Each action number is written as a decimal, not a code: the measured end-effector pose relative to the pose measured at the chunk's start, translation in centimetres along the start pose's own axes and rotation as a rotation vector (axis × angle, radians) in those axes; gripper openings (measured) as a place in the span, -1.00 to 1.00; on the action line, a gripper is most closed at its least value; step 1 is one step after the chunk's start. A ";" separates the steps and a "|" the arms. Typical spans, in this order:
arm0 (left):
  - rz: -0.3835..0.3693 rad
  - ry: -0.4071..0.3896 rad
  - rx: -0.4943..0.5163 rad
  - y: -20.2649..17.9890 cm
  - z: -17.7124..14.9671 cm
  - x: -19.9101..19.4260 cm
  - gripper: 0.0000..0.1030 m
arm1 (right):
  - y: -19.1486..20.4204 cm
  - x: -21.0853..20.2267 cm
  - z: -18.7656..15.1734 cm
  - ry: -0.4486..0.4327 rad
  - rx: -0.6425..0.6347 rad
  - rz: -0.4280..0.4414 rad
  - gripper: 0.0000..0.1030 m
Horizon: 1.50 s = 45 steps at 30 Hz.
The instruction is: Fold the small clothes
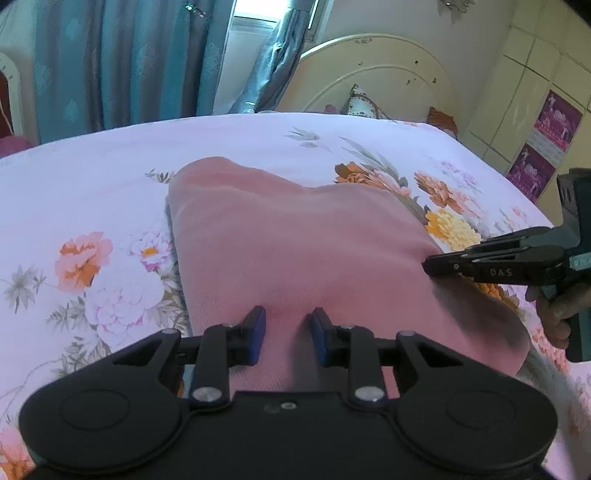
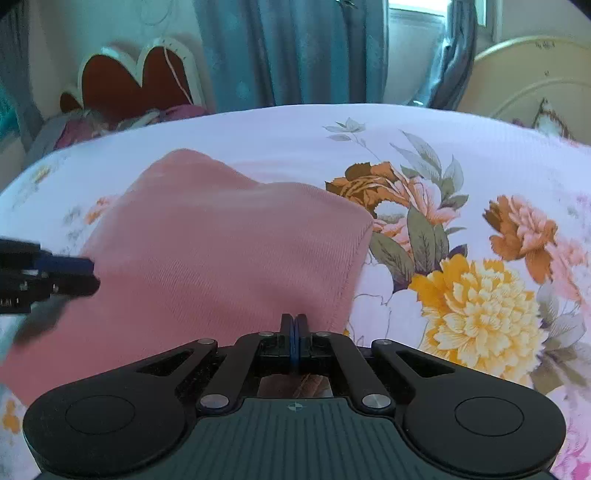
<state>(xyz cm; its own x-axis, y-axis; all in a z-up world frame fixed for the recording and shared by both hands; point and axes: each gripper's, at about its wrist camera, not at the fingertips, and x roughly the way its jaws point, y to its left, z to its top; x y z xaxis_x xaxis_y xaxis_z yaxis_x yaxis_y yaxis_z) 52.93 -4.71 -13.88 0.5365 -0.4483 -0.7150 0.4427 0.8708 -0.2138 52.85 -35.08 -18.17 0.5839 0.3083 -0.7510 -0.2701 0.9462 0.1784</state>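
- The pink garment (image 1: pixel 295 251) lies on the bed (image 1: pixel 110 147), on a floral sheet, already doubled into a rough rectangle with its far end lifted in a soft hump
- The left hand-held gripper (image 1: pixel 287 334) stands over the near edge of the cloth with its blue pads (image 1: pixel 258 332) apart; no fabric is pinched between them, so it is released
- The right hand-held gripper (image 2: pixel 294 328) is clenched, pads pressed together at the garment's near right corner; whether a thin layer of cloth is caught between them I cannot tell
- In the left wrist view the right hand-held gripper comes in from the side with its tip touching the garment's right edge, a person's hand (image 1: pixel 554 314) behind it
- To do this step well, I judge that both grippers should take the near hem at matching points, lift it only slightly, and carry it level toward the far end so that the edges meet squarely
- The left side needs a real pinch first; lifting from one corner alone would probably skew the fold
- The hump at the far end should be flattened, or the new layer will sit crooked
- Around: a cream headboard (image 1: pixel 376 70) with a patterned pillow (image 1: pixel 364 105) beyond the bed, teal curtains (image 1: pixel 110 62) and a window (image 1: pixel 255 33) behind, and a red heart-shaped chair back (image 2: pixel 136 79) in the right wrist view
- Nothing lies on the sheet in the fold's path; the soft bedding may drag with the cloth
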 end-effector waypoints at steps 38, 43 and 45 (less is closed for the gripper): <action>0.114 0.034 -0.194 2.5 0.3 -1.0 0.24 | -10.6 -0.8 -1.2 0.076 0.521 0.366 -0.04; 0.129 -0.075 -0.200 2.6 0.4 -3.3 0.08 | -9.5 -4.9 -0.3 -0.037 0.368 0.268 -0.05; 0.104 -0.133 -0.187 2.1 1.1 -3.7 0.06 | -6.9 -5.7 0.9 -0.102 0.217 0.242 -0.15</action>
<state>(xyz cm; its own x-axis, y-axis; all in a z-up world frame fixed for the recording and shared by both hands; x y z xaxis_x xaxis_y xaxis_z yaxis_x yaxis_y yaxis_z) 52.71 -1.46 -10.97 0.6674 -0.3661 -0.6485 0.2460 0.9303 -0.2720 52.07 -43.28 -14.52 0.5995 0.5246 -0.6044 -0.2478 0.8398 0.4831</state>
